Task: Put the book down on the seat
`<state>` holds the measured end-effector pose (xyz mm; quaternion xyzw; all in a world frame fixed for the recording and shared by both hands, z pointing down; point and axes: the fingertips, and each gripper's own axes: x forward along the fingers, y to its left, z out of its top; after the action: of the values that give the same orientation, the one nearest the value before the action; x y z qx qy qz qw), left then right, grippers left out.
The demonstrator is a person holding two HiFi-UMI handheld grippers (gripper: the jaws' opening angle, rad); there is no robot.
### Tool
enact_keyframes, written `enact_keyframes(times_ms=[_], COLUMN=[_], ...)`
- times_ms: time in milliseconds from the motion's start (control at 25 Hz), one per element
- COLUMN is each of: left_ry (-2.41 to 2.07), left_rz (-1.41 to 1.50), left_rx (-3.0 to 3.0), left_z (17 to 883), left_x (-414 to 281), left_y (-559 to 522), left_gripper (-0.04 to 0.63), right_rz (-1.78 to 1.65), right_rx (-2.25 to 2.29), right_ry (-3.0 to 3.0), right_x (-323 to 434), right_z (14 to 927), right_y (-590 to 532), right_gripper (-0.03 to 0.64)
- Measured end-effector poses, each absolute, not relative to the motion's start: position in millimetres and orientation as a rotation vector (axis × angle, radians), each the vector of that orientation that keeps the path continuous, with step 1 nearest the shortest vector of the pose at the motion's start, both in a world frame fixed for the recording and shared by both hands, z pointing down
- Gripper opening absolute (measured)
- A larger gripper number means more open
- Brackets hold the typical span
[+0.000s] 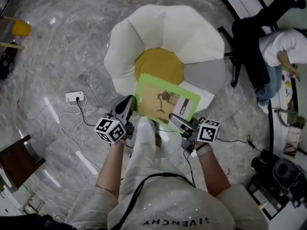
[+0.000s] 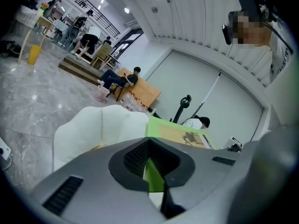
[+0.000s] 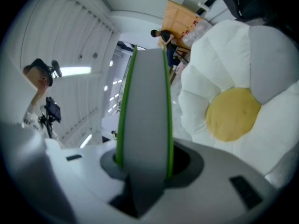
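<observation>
Green book (image 1: 165, 101) centre frame over flower seat (image 1: 158, 25); left gripper (image 1: 127, 104), right gripper (image 1: 176, 122) each clamped on 1 edge, steadying lay-down.

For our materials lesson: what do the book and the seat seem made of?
The book: probably paper with a matte card cover; thin, flat, printed. The seat: likely stuffed fabric, matte; puffy white lobes around a yellow centre.

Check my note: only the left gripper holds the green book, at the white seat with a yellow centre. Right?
Not quite: both grippers hold the book. The right gripper view shows the right gripper shut on its edge, as the left gripper is. The rest stands.
</observation>
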<state>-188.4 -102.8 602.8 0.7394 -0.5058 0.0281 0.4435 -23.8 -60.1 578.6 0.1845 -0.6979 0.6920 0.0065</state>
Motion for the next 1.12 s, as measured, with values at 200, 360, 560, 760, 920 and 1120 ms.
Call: enact_keyframes(times_ms=[200,360,560,760,920,1120], left_ry=[-1.206,-1.172,-1.177,-1.263,-1.328,-1.393], left_rz=[-0.141,-0.114,-0.052,-0.017,-0.038,-0.058], left_rx=[1.995,1.98,1.973,1.943,1.946,1.954], left_z=[398.8,401.9,462.7,506.8,512.4,533.2], left_x=[-143.2,-138.7,-132.9,-131.0,-131.5,-140.3], left_y=[2.4,4.5,-26.9,-45.9,-50.4,-45.9], left_gripper=[0.023,0.023,0.023,0.023,0.023,0.023], right_rz=[1.839,1.88,1.911,1.909,1.889,1.892], right_rx=[0.71,0.735,0.748,0.721,0.703,0.724], right_ry=[-2.38,-2.352,-2.309,-2.309,-2.34,-2.342], right_x=[2.7,3.4,7.4,10.2,13.1,16.7], right_z=[364.3,367.0,425.9,469.6,481.2,510.5], right_y=[53.4,53.1,21.4,-0.3,-4.7,-4.1], right_gripper=[0.149,0.149,0.149,0.149,0.149,0.149])
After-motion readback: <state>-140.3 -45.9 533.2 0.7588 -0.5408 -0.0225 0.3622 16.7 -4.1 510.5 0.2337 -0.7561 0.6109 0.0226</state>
